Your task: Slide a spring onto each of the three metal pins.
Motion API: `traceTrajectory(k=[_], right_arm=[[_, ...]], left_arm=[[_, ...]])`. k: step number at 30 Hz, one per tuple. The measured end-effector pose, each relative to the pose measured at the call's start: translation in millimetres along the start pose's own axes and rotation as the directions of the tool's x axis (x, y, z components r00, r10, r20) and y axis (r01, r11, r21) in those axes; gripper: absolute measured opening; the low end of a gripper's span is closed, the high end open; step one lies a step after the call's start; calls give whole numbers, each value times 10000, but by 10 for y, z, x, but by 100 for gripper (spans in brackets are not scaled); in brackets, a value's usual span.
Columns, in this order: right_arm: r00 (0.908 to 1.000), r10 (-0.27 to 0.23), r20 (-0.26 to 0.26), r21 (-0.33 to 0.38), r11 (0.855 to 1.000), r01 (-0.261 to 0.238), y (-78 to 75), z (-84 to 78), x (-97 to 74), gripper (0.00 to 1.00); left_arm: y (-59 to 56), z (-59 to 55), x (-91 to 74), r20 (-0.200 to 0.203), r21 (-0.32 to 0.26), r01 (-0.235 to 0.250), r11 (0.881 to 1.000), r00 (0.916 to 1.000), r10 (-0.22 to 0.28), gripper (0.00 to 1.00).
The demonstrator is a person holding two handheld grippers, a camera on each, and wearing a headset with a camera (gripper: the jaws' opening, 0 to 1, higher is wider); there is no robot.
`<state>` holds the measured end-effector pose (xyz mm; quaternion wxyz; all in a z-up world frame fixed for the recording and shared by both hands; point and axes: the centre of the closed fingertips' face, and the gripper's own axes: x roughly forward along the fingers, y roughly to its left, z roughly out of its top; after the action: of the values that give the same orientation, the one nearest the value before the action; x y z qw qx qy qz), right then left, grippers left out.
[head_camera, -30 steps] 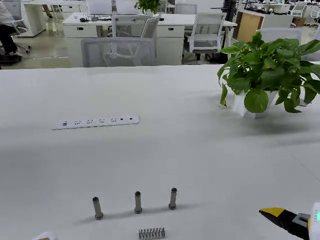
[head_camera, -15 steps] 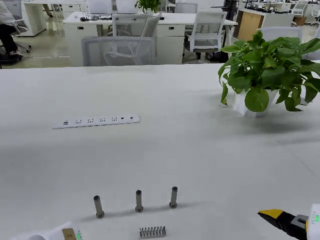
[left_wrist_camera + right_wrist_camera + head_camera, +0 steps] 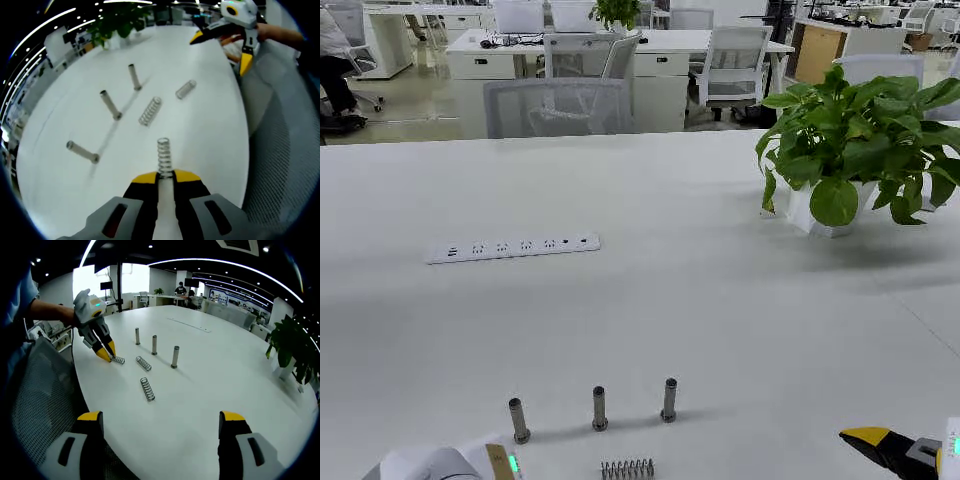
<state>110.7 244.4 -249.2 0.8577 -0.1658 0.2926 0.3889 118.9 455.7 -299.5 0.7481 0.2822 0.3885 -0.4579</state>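
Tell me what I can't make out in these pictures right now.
Left gripper view: the left gripper's shut jaws cover the near end of the held spring.
Head view: the bottom edge cuts off both grippers; of the right gripper one yellow tip shows, so its opening is unreadable there.
Head view: the pins are too small to tell how their bases sit on the table.
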Motion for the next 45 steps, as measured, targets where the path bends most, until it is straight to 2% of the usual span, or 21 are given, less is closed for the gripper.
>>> traceTrajectory(k=[3, 6, 10, 18, 22, 24, 28, 31, 34, 35, 37, 39, 41, 45], right_arm=[[10000, 10, 29, 12, 10000, -10, 2, 4, 1, 97], [10000, -17, 58, 33, 10000, 17, -5, 12, -4, 97], [10000, -16, 46, 55, 10000, 15, -10, 7, -7, 97], [10000, 28, 88, 140, 9999, -29, -6, 25, 2, 97], [9993, 89, 369, 479, 9988, -106, -7, 88, 1, 96], [9971, 111, 756, 946, 9953, -182, -6, 164, 0, 96], [9923, 119, 1237, 1476, 9886, -302, -25, 276, -5, 95], [9889, 204, 1469, 1740, 9837, -461, -23, 346, -8, 94], [9847, 569, 1646, 2207, 9709, -930, 14, 410, -11, 89], [9818, 630, 1793, 2341, 9665, -1048, 10, 449, -13, 86], [9786, 597, 1969, 2371, 9656, -1067, -3, 505, -23, 85], [9753, 700, 2097, 2514, 9601, -1229, -3, 569, -30, 83], [9667, 922, 2388, 2528, 9552, -1536, 28, 656, -42, 80], [9557, 1463, 2556, 2490, 9452, -2113, 108, 756, -36, 72]], left_arm=[[0, -10, -4, -112, -26, 31, 10000, 9999, -32, 11], [-4, -16, -10, 34, -15, -42, 10000, 10000, 42, 11], [23, -14, -15, 534, -458, -113, 9989, 9985, 137, 10], [30, 14, -17, 1150, -1173, -241, 9928, 9927, 377, 10], [-29, 71, -28, 1577, -1557, 23, 9878, 9872, 226, 10], [-30, 105, -42, 1797, -1767, 20, 9843, 9833, 303, 10], [-22, 218, -90, 2368, -2147, 106, 9766, 9707, 416, 10], [-29, 343, -151, 2820, -2035, 190, 9789, 9586, 400, 10], [-34, 496, -213, 3327, -1633, 223, 9863, 9424, 338, 10], [-48, 555, -232, 3567, -1477, 295, 9886, 9339, 254, 10], [-69, 598, -241, 3680, -1403, 369, 9894, 9297, 175, 10], [-96, 667, -253, 3861, -1046, 353, 9939, 9224, 79, 10], [-130, 734, -267, 4029, -884, 436, 9951, 9152, -43, 10], [-197, 879, -267, 4318, -412, 645, 9971, 9011, -404, 10]])
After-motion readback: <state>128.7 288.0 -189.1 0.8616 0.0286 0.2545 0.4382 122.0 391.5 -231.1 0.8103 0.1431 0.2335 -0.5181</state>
